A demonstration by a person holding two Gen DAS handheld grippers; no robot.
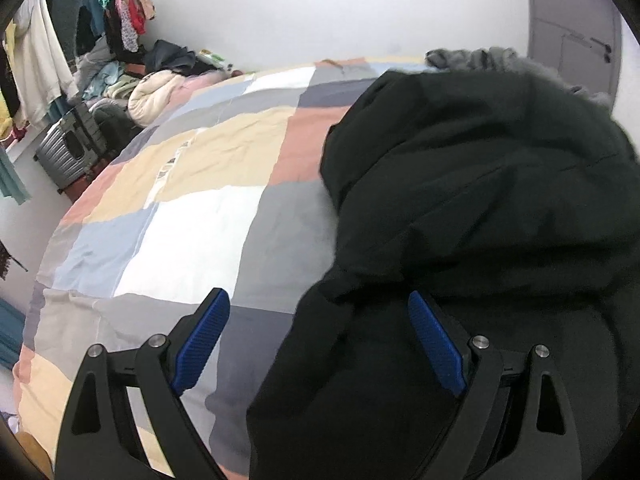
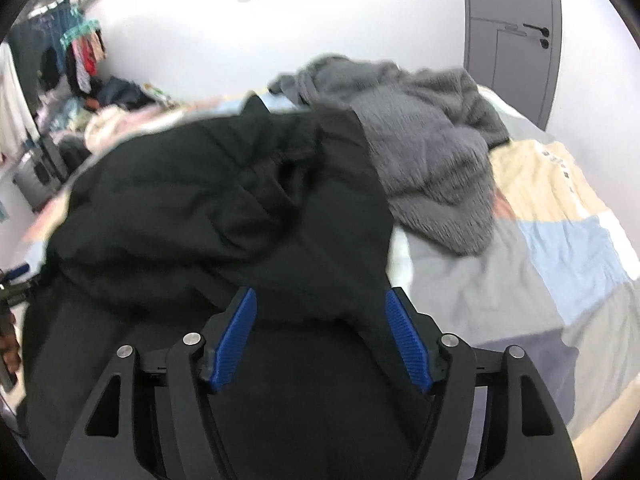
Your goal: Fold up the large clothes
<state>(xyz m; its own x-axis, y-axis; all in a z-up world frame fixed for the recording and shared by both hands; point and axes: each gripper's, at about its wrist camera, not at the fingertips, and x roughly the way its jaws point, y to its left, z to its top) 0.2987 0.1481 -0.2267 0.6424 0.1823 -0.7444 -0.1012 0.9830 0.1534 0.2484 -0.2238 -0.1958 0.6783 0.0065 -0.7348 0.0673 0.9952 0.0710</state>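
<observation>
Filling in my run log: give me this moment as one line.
left gripper: open, at black jacket edge | right gripper: open, over jacket | grey fleece: behind jacket | surface: patchwork duvet

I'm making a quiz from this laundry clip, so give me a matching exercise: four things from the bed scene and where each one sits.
Things:
1. black coat
2. grey fuzzy garment
3. suitcase
4. door

Places:
A. on the floor left of the bed
B. back right wall
C. nearest, under both open grippers
D. on the bed beyond the coat

Pairs: 1-C, 2-D, 3-A, 4-B
</observation>
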